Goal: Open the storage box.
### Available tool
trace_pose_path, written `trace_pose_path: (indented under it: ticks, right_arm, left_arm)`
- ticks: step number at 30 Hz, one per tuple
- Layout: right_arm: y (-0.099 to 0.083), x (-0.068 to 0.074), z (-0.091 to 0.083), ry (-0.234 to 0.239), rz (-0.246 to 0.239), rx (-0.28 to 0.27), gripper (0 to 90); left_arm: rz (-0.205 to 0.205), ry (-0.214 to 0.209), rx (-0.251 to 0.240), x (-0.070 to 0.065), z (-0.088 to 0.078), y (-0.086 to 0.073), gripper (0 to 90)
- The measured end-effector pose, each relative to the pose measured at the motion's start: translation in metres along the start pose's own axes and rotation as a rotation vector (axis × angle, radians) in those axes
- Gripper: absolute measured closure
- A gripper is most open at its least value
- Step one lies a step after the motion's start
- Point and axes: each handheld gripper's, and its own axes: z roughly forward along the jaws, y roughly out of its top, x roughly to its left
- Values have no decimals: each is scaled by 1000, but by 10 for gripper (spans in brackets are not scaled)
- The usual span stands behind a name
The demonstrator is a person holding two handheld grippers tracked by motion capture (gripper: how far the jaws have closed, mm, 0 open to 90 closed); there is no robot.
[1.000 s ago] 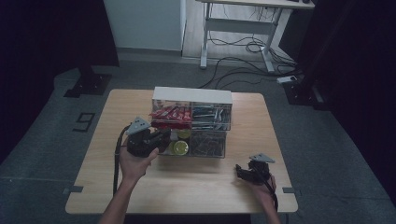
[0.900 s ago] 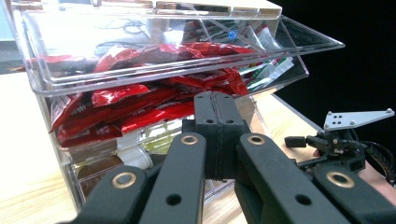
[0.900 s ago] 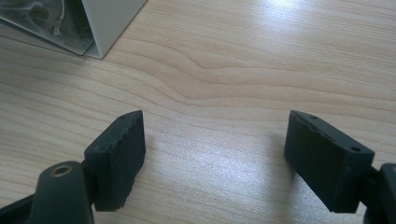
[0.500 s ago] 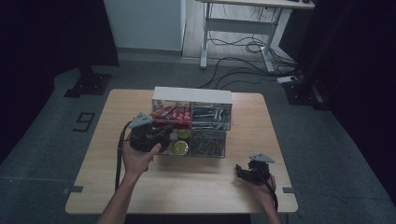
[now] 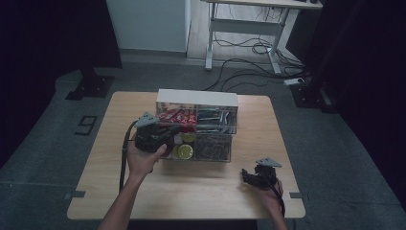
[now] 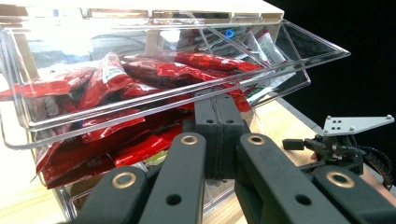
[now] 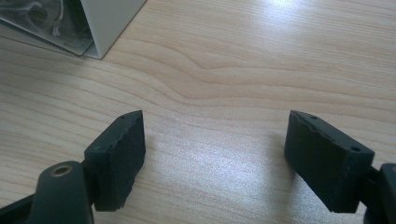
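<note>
A clear four-drawer unit [image 5: 196,98] with a white top stands mid-table. Its upper left drawer [image 6: 154,105] is pulled out and holds several red packets [image 6: 140,70]; from the high view the same packets [image 5: 177,115] show through the clear plastic. My left gripper [image 6: 218,105] is shut on this drawer's clear front edge. In the high view the left gripper [image 5: 167,132] sits at the unit's left front, held by a hand. My right gripper [image 7: 215,149] is open just above bare wood, nothing between its jaws. It rests near the front right, right gripper [image 5: 253,175].
The lower left drawer holds yellow round items [image 5: 184,151]. Both right drawers [image 5: 215,120] hold dark metal parts. A corner of the unit [image 7: 109,23] lies ahead and left of the right gripper. The wooden table [image 5: 119,191] has free room at front and sides.
My left gripper has shifted slightly away from the person, up toward the upper left drawer. The right gripper has stayed in place.
</note>
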Motion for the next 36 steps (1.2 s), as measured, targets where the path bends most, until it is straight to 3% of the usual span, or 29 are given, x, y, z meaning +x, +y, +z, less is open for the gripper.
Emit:
trace_pose_path:
  ticks: [24,36]
  right_arm:
    - [0,0,0,1,-1,1,208]
    - [0,0,0,0,0,1,207]
  left_arm:
    - [7,17,-51,-1,-4,33,900]
    - [4,30,-61,2,-1,40,900]
